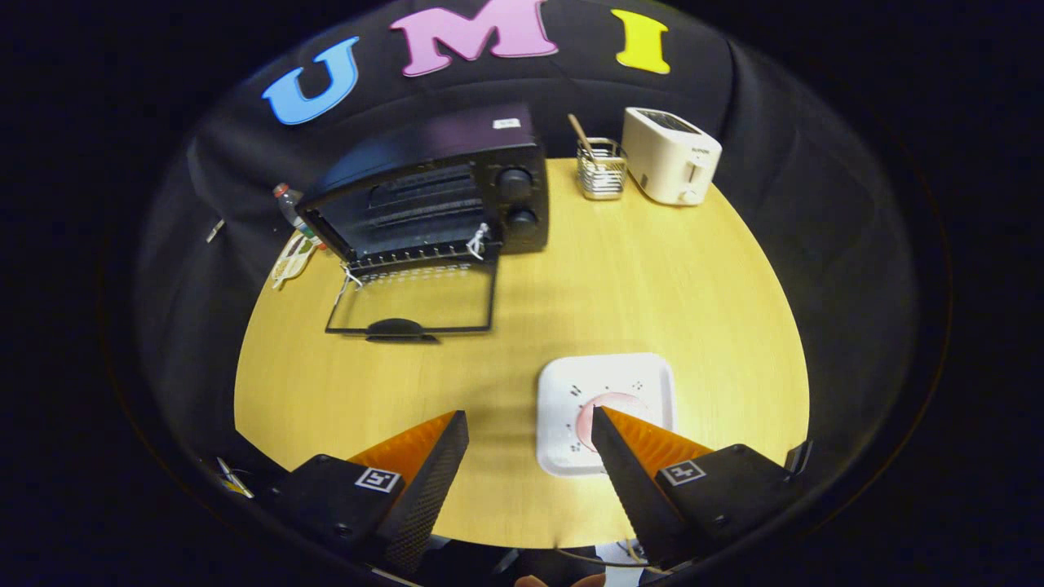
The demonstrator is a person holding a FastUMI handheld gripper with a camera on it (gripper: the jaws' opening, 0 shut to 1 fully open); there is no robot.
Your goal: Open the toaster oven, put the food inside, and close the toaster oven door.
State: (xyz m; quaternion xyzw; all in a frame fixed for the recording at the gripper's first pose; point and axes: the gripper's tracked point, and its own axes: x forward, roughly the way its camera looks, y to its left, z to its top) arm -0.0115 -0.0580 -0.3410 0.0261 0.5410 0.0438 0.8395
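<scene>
Gripper [530,424] fingers are spread wide, nothing pinched. Pink food [616,405] is seen on white plate [571,391], beside one fingertip. Toaster oven [440,191], door [412,302] dropped open, is set well beyond plate.

kitchen booth: toaster oven [432,196], toaster [670,155]

One black toaster oven [440,191] with its glass door lowered is counted, along with one cream pop-up toaster [670,155], one wire utensil holder [602,169], one white square plate [608,391] bearing one pink round food piece [608,403], and one plastic bottle [289,208].
</scene>
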